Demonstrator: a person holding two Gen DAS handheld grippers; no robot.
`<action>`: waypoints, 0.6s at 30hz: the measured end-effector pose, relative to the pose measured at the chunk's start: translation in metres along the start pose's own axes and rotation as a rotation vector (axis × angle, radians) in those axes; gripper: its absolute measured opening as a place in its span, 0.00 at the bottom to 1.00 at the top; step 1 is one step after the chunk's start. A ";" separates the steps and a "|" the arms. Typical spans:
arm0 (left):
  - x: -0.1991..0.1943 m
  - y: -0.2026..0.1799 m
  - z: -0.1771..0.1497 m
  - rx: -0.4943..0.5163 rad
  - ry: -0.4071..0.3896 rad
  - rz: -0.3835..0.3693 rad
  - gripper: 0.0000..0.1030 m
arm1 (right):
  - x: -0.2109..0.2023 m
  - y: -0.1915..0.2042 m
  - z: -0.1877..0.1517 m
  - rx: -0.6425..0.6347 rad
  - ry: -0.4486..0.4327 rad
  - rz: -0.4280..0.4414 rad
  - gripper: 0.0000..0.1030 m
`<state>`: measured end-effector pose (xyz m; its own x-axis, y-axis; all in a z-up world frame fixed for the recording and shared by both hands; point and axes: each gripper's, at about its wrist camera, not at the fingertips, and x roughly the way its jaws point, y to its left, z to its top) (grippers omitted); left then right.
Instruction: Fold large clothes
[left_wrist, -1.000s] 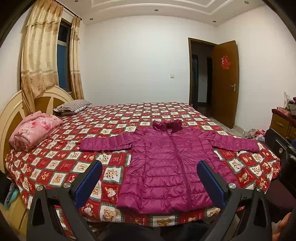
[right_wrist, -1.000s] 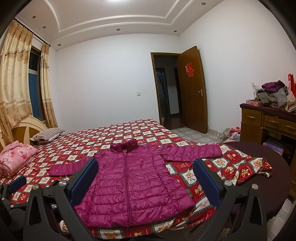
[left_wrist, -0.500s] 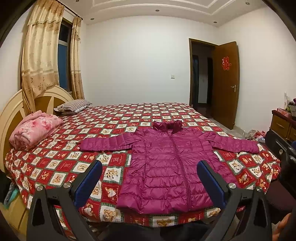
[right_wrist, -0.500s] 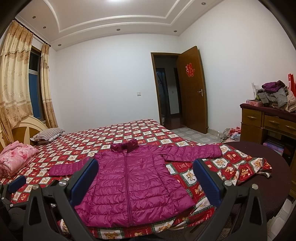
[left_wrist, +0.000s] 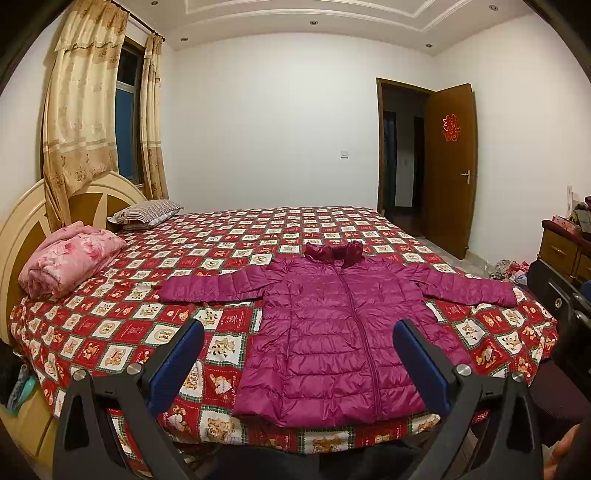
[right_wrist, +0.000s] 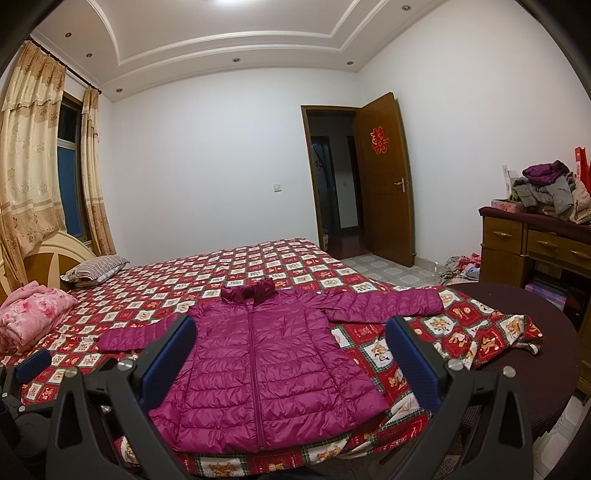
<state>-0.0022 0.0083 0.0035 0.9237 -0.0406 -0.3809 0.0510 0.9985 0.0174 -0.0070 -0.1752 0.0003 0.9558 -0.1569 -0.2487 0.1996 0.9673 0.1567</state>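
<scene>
- Progress: folding isn't looking started. Puffer jacket (left_wrist: 343, 332) is lying fully spread on the bed (left_wrist: 258, 236), no fold in it yet as far as either view is showing.
- Remaining, my read: both sleeves in, then body folded up. So basically everything.
- Left gripper (left_wrist: 299, 363) is hovering off the near edge of the bed, short of the jacket hem; fingers (left_wrist: 177, 363) are standing wide apart, nothing between them.
- Right gripper (right_wrist: 290, 360) is doing the same just to the right of it: fingers (right_wrist: 413, 365) spread wide, holding nothing, not touching fabric.
- Jacket location: near edge of the bed, hem toward the grippers, collar pointing away toward the far wall. Well apart from the pink blanket (left_wrist: 66, 262) and striped pillow (left_wrist: 147, 214) sitting at the headboard end.
- Jacket look: magenta, quilted in horizontal rows, shiny shell, zipped up the centre, stand collar puffed up.
- Sleeves are stretching straight out to both sides, cuffs lying on the checked bedspread (left_wrist: 110, 332).
- Front is lying face up and mostly flat, some light puckering near the hem.
- Judgement: slick, puffy fabric will probably be springing back out of folds.
</scene>
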 end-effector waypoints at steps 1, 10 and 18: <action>0.000 0.000 0.000 0.001 -0.001 0.002 0.99 | 0.000 0.000 0.000 0.001 0.000 0.000 1.00; 0.000 -0.001 -0.001 0.001 -0.003 0.001 0.99 | -0.001 0.002 0.000 0.000 -0.002 -0.001 1.00; -0.001 -0.001 -0.001 0.000 -0.002 0.002 0.99 | -0.001 0.003 0.000 0.001 -0.003 -0.001 1.00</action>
<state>-0.0030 0.0076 0.0028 0.9248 -0.0385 -0.3786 0.0490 0.9986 0.0182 -0.0075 -0.1725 0.0006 0.9562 -0.1585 -0.2462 0.2007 0.9670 0.1570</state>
